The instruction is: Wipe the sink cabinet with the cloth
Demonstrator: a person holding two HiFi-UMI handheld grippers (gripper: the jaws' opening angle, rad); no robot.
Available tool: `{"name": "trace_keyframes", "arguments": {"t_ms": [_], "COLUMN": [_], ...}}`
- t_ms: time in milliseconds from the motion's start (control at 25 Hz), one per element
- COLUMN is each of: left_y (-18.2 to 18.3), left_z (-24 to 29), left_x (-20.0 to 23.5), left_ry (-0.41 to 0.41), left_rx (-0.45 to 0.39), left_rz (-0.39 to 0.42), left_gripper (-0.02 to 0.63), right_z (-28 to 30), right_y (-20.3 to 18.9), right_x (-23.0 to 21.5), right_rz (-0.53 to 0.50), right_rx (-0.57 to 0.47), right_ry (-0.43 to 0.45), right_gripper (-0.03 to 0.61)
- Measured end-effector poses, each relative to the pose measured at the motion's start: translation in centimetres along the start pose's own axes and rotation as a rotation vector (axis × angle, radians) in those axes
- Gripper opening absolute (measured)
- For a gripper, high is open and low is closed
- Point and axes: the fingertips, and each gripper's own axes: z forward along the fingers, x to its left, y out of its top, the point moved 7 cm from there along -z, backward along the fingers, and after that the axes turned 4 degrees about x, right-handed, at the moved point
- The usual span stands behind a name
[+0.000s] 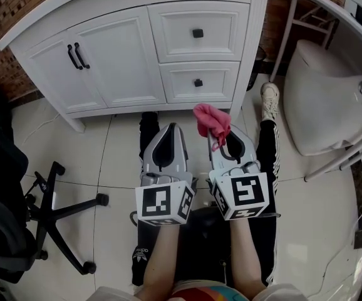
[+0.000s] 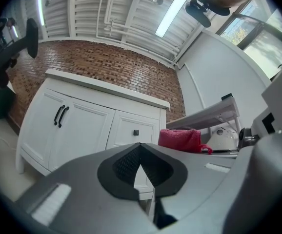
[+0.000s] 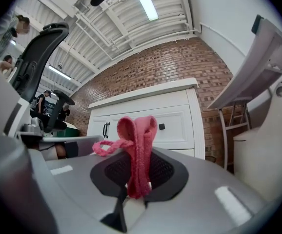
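Note:
The white sink cabinet [image 1: 137, 49] stands ahead, with two doors with black handles on the left and two drawers on the right. It also shows in the left gripper view [image 2: 82, 126] and the right gripper view [image 3: 151, 116]. My right gripper [image 1: 222, 133] is shut on a pink cloth [image 1: 211, 123], whose folds stick up between the jaws [image 3: 137, 150]. The cloth hangs just short of the cabinet's lower right corner. My left gripper [image 1: 170, 130] is shut with nothing in it, held beside the right one. The pink cloth [image 2: 180, 140] shows at the right in the left gripper view.
A black office chair [image 1: 18, 224] stands at the left on the tiled floor. A white toilet [image 1: 328, 105] and a slanted white frame [image 1: 331, 5] are at the right. A brick wall [image 1: 5, 11] runs behind the cabinet. The person's legs and a shoe [image 1: 270, 99] reach toward the cabinet.

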Motion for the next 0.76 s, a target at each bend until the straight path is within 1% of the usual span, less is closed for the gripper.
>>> {"name": "trace_keyframes", "arguments": {"t_ms": [200,760], "left_y": [-0.11,-0.41], "left_z": [0.13,0.18], "left_x": [0.14,0.4], "left_ry": [0.008,0.011], "left_rx": [0.02,0.023], "left_rz": [-0.004,-0.005], "left_gripper": [0.009,0.009], "right_z": [0.15,0.13], "right_y": [-0.38,-0.46], "right_x": [-0.03,-0.23], "right_rz": [0.008,0.015], "right_rx": [0.008,0.012], "right_ry": [0.002,-0.003], "right_gripper": [0.057,0.057]}}
